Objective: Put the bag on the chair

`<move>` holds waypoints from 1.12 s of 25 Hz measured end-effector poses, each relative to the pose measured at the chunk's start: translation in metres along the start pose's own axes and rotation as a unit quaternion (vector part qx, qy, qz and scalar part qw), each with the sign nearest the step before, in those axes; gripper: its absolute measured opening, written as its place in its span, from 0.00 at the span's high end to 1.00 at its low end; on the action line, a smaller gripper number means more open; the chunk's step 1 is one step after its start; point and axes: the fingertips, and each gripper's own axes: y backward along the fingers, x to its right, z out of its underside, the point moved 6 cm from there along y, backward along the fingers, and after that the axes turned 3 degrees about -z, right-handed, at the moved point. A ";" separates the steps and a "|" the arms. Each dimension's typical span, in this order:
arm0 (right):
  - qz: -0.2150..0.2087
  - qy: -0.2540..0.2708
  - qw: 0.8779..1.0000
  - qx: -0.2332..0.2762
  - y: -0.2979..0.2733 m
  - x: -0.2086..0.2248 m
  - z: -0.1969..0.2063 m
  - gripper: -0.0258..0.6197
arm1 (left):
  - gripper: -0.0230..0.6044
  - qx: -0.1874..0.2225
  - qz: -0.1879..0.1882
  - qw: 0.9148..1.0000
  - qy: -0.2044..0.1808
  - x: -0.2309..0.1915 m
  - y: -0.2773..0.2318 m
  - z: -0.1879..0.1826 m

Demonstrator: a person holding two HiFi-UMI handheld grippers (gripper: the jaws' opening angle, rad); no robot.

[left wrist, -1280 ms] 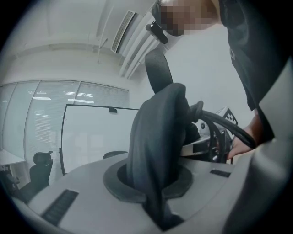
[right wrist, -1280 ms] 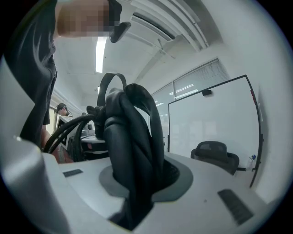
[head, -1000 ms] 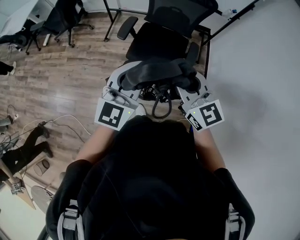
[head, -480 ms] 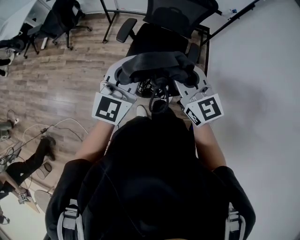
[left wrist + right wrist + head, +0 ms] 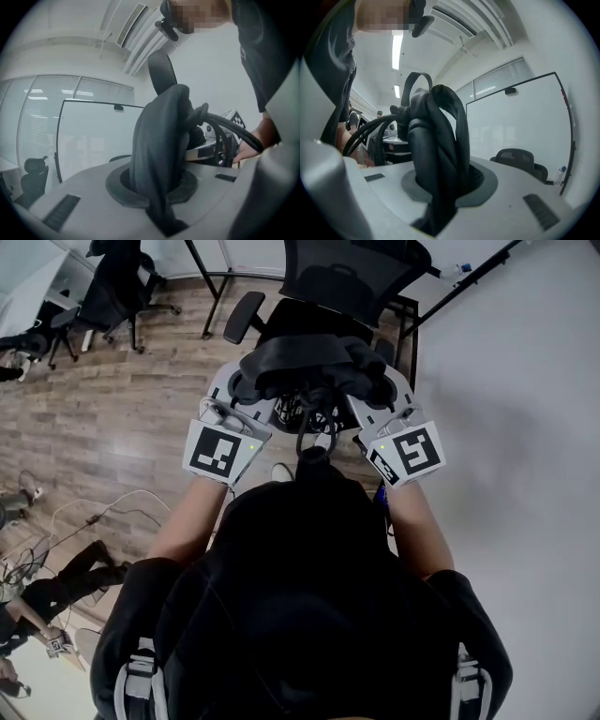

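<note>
Bag (image 5: 314, 371): dark, bunched fabric slung level between the two grippers, in front of the person's chest and over the front edge of the chair's seat; not resting on it.
Left gripper (image 5: 246, 385): jaws pinched tight on a thick fold of the bag's left end, fabric filling the gap.
Right gripper (image 5: 382, 390): jaws clamped on rolled fabric and straps at the bag's right end.
Change: against the earlier head views, both grippers and the bag sit higher in the frame and closer to the chair (image 5: 328, 296); the bag now overlaps the seat front. Both grips look the same as before.
Strap loop (image 5: 314, 427): hangs down from the bag's middle, between the marker cubes.
Edges and room: chair armrests flank the seat on either side; a black frame leg (image 5: 208, 282) stands just left of the chair, and a white wall (image 5: 525, 446) runs close along the right. Open floor lies to the left.
Surface: wood-plank floor (image 5: 122, 418), with pale cables (image 5: 94, 512) trailing at lower left.
Room: other black office chairs (image 5: 117, 282) at upper left, well apart.
</note>
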 end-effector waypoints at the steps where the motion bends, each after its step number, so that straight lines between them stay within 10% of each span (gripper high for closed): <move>1: -0.002 -0.001 1.000 0.000 -0.004 0.014 0.000 0.84 | 0.89 -0.002 -0.001 1.000 -0.002 -0.003 -0.014 -0.001; 28: -0.013 -0.013 1.000 0.014 -0.052 0.199 0.019 0.85 | 0.90 -0.011 -0.013 1.000 0.002 -0.036 -0.203 0.013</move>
